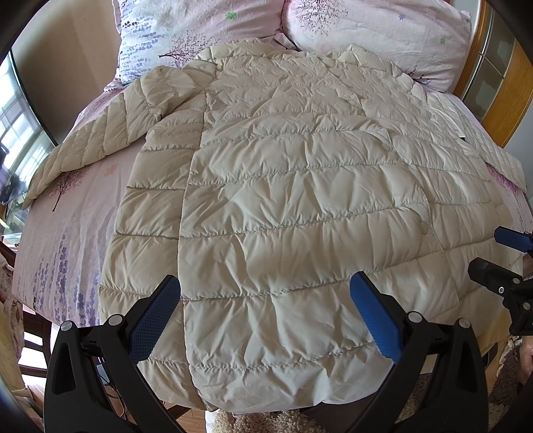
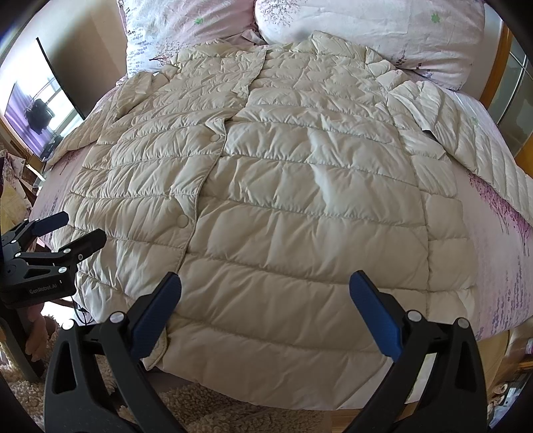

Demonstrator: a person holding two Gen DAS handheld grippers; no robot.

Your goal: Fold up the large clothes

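A cream quilted down coat [image 1: 283,186] lies flat, front up and buttoned, on the bed; it also shows in the right wrist view [image 2: 283,200]. Its sleeves spread out to the left [image 1: 86,146] and right [image 2: 466,140]. My left gripper [image 1: 266,296] is open and empty, hovering over the coat's hem at its left half. My right gripper [image 2: 266,293] is open and empty over the hem at its right half. Each gripper shows in the other's view, the right one [image 1: 499,259] and the left one [image 2: 63,233], both open.
The bed has a pink floral sheet [image 1: 66,233] and two pillows [image 1: 383,30] at the head. A wooden headboard frame [image 1: 513,100] stands at the right. A shaggy rug [image 2: 216,406] lies on the floor at the bed's foot. A dark screen [image 2: 63,76] hangs on the left wall.
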